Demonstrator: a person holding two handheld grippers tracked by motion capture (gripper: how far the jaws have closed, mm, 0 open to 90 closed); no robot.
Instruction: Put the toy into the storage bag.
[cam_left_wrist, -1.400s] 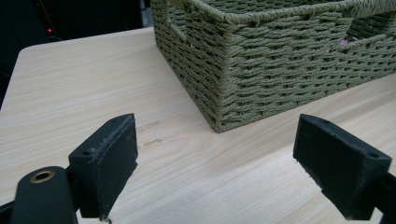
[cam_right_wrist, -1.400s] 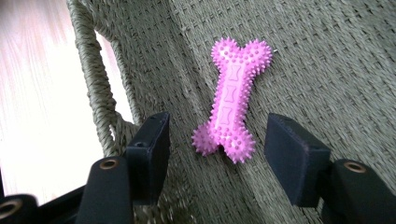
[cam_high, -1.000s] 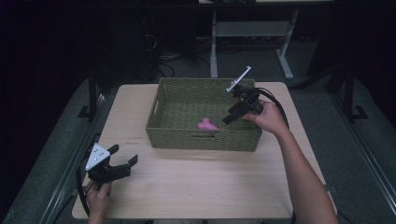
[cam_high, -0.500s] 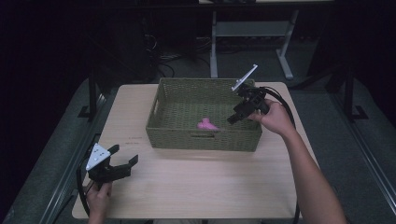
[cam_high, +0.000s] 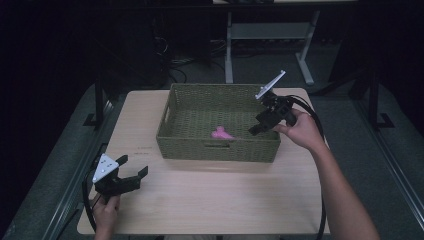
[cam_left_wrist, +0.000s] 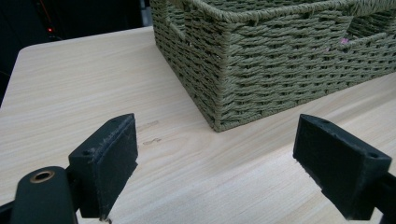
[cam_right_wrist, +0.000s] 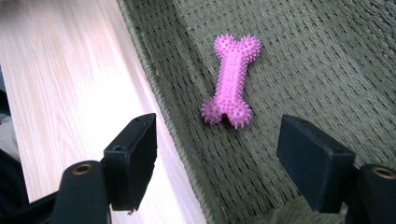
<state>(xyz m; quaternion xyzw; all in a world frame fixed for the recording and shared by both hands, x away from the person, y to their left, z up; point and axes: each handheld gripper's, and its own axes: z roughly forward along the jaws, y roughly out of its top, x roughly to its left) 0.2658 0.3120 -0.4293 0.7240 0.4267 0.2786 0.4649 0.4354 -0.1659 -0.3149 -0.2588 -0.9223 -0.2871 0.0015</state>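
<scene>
Black right gripper (cam_high: 256, 129) spread wide, empty, at right of the high view over the basket's (cam_high: 215, 150) right end. Pink spiked bone toy (cam_right_wrist: 231, 87) just beyond its jaws, flat on the woven floor. Left gripper (cam_high: 131, 174) likewise parted, lower left, above the bare counter (cam_high: 220, 200).

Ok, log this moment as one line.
left tongs: open, over table, empty | right tongs: open, over basket, empty | bone toy: lying in basket, untouched
</scene>
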